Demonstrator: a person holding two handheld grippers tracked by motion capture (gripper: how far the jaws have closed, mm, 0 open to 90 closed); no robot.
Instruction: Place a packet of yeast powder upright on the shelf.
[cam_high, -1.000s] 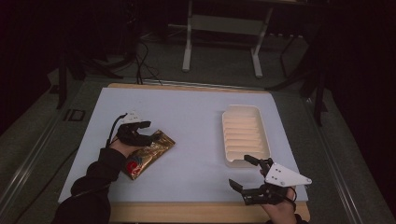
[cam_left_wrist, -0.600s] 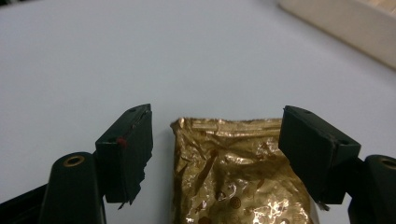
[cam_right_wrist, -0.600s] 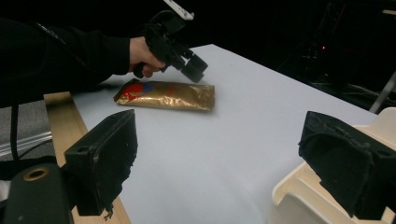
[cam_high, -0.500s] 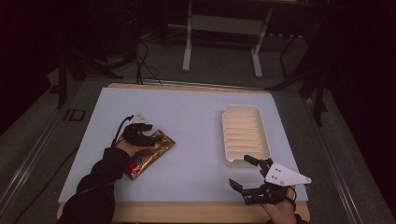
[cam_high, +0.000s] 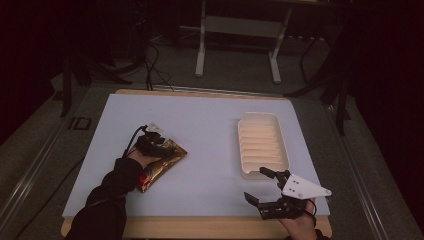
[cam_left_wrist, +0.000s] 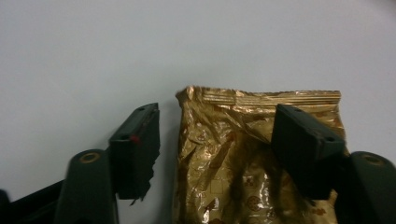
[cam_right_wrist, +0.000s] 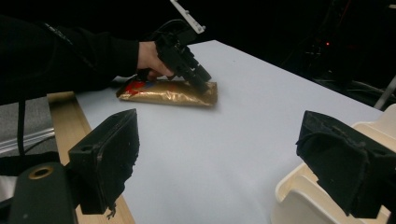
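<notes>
A crinkled gold snack packet (cam_high: 169, 156) lies flat on the left half of the white table. My left gripper (cam_high: 154, 142) hovers low over its far end. In the left gripper view the left gripper (cam_left_wrist: 219, 140) is open: one jaw stands just off the packet's (cam_left_wrist: 233, 163) left edge, the other over its right part near the sealed top. My right gripper (cam_high: 256, 183) is open near the table's front right edge, with nothing between its jaws. The right gripper view looks past the right gripper (cam_right_wrist: 224, 158) toward the packet (cam_right_wrist: 168, 93) and the left gripper (cam_right_wrist: 187, 60).
A cream ribbed tray (cam_high: 262, 145) sits on the right half of the table, just beyond my right gripper; its corner (cam_right_wrist: 299, 196) is close to the right jaw. The table has a wooden front edge (cam_high: 200, 227). Dark stands and cables lie on the floor behind.
My left gripper has moved a little to the right, further over the gold packet. The right gripper has stayed where it was, still open.
</notes>
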